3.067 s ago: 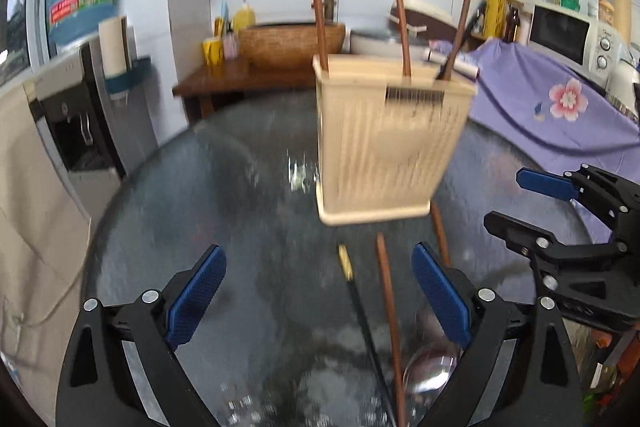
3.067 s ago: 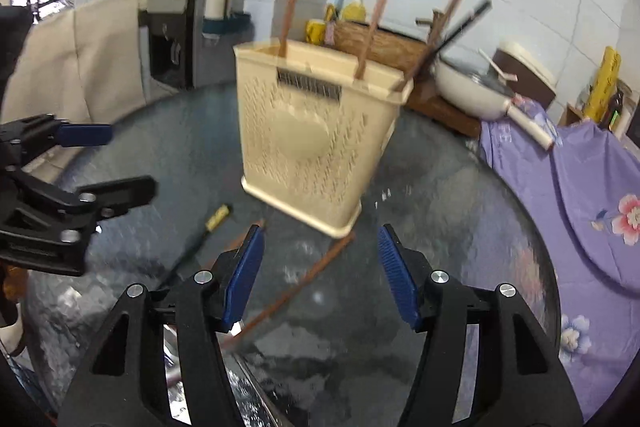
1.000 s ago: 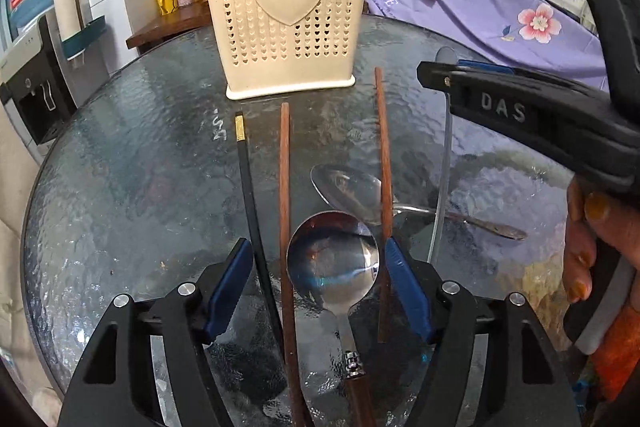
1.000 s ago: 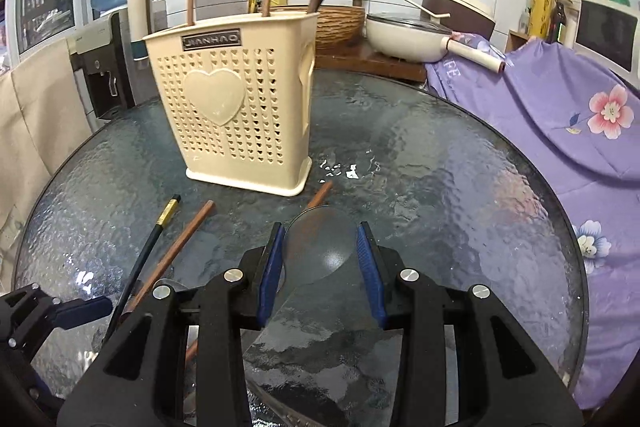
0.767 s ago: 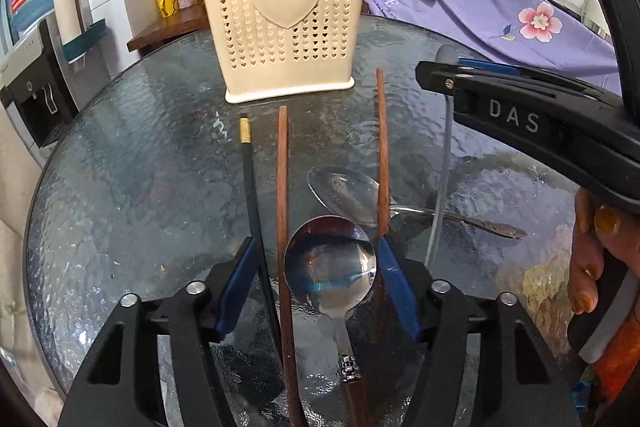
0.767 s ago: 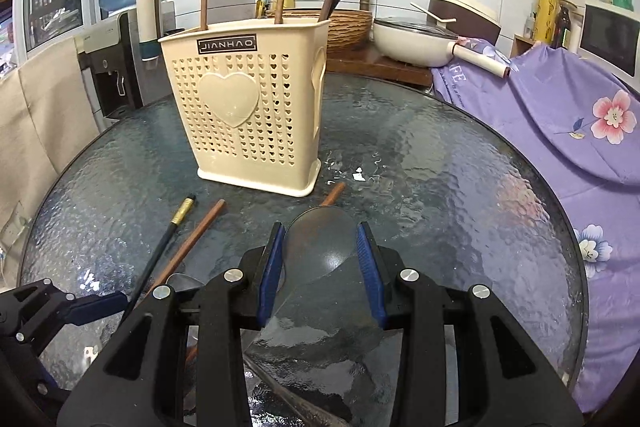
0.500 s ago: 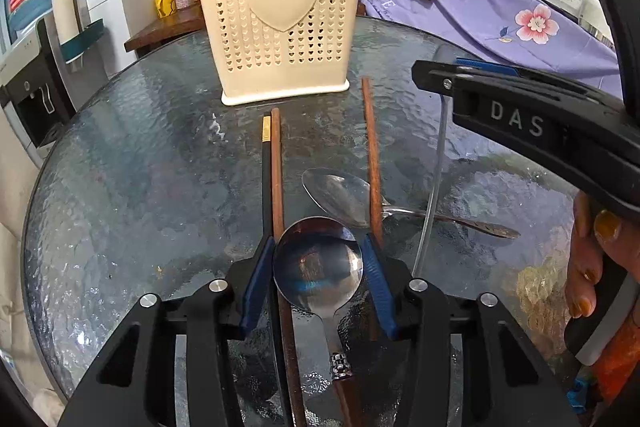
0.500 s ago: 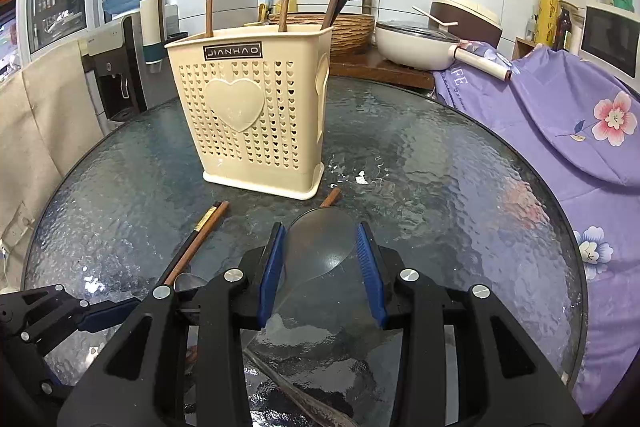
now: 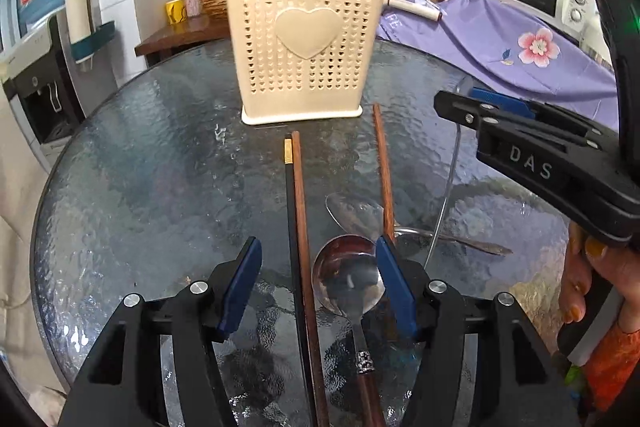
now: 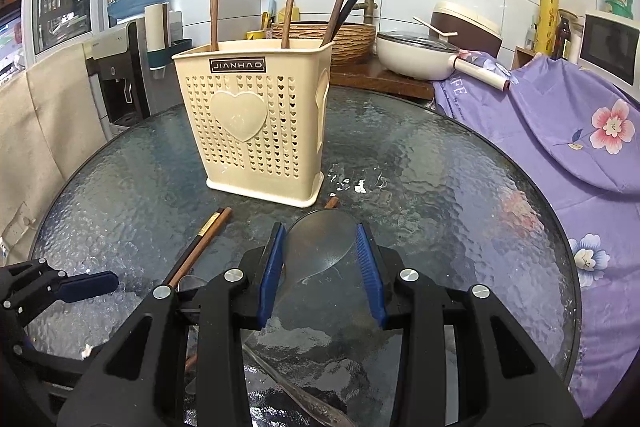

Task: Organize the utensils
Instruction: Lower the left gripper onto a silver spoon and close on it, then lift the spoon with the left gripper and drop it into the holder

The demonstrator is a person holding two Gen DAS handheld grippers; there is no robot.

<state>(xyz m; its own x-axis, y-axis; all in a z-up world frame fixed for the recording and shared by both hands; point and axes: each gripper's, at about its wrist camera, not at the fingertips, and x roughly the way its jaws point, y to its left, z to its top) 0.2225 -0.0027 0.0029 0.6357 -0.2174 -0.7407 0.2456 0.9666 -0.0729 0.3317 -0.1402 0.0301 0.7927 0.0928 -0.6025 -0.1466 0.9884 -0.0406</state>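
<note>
A cream utensil holder (image 9: pixel 304 51) (image 10: pixel 256 123) with several chopsticks standing in it is on the round glass table (image 9: pixel 160 187). My left gripper (image 9: pixel 318 281) is low over the table with its jaws opening. Between them lie a black chopstick (image 9: pixel 289 211), a brown chopstick (image 9: pixel 300 211) and a metal spoon (image 9: pixel 348 279) with a wooden handle, none of them gripped. A second metal spoon (image 9: pixel 352 211) and another brown chopstick (image 9: pixel 382 167) lie just beyond. My right gripper (image 10: pixel 320 263) (image 9: pixel 520 147) is shut on a clear plastic spoon (image 10: pixel 320 247), held above the table.
A purple flowered cloth (image 10: pixel 560 131) covers furniture to the right. A water dispenser (image 10: pixel 120 75) stands at left. A white pan (image 10: pixel 416 57) and a woven basket sit on a wooden shelf behind the table. A hand (image 9: pixel 588 279) holds the right gripper.
My left gripper's jaws closed in on the spoon, pushing the black and brown chopsticks side by side, then spread again. The right gripper kept still with the clear spoon.
</note>
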